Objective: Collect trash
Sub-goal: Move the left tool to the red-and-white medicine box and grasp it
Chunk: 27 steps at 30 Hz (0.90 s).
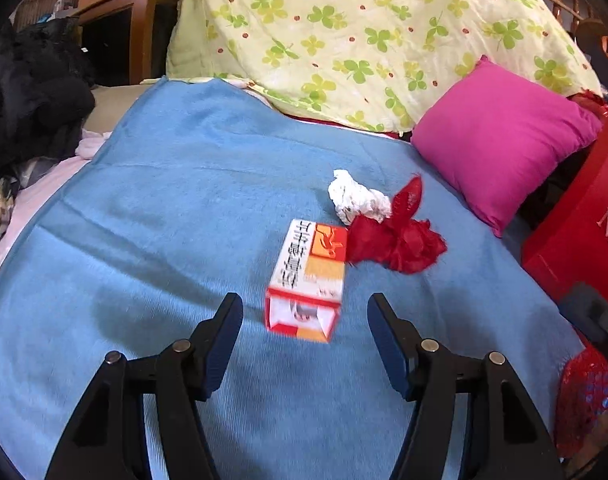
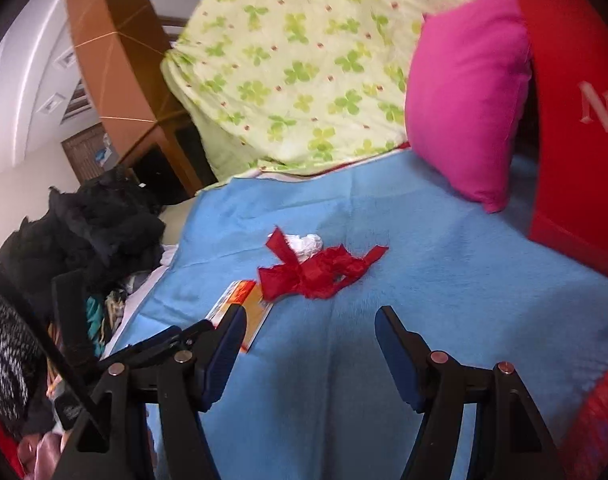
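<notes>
A small red, orange and white carton lies on the blue blanket, its open end toward my left gripper. That gripper is open, its fingertips on either side of the carton's near end, not touching. Behind the carton lie a crumpled white tissue and a crumpled red net wrapper. In the right wrist view my right gripper is open and empty above the blanket, short of the red wrapper. The tissue lies behind it, and the carton sits partly behind the left finger.
A magenta pillow and a green clover-print quilt lie at the back. A red bag stands at the right. Dark clothes pile at the left by a wooden cabinet. Part of the other gripper shows at left.
</notes>
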Available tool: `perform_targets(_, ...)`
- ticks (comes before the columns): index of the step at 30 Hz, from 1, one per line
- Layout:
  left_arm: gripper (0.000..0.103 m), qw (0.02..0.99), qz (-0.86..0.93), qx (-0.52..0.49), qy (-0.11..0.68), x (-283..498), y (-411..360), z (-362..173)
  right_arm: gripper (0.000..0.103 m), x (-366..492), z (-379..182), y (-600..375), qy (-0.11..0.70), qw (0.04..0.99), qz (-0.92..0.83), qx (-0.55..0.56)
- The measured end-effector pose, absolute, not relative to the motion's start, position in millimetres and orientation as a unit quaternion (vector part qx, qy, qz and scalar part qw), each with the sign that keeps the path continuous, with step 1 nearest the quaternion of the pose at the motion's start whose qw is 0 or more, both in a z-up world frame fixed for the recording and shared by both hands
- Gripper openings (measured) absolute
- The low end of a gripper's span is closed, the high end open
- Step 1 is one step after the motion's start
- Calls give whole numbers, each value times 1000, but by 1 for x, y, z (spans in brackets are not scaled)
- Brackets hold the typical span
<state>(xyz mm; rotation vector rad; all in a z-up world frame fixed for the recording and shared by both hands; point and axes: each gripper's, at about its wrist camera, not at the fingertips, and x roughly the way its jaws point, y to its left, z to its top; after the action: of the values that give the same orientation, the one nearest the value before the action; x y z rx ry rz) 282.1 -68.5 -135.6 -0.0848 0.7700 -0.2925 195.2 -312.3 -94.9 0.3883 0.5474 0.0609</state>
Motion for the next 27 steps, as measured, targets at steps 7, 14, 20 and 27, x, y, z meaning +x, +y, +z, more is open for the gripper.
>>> perform_targets(7,67,902,-149,-66,400,307,-72,-148,70,251,-107,-323,271,934,16,231)
perform_targets(14,67,899,-153,-46,408,318,-83,-158,67,271,-130,-327,297,928,-35,223)
perform_targets(20,47,899,-164,-27,406,320,-88,-166,67,259,-142,-325,323,936,-80,118)
perform_targets(27,46,905,-147,6,400,304,-82,-159,67,240,-161,-336,341,932,-107,57)
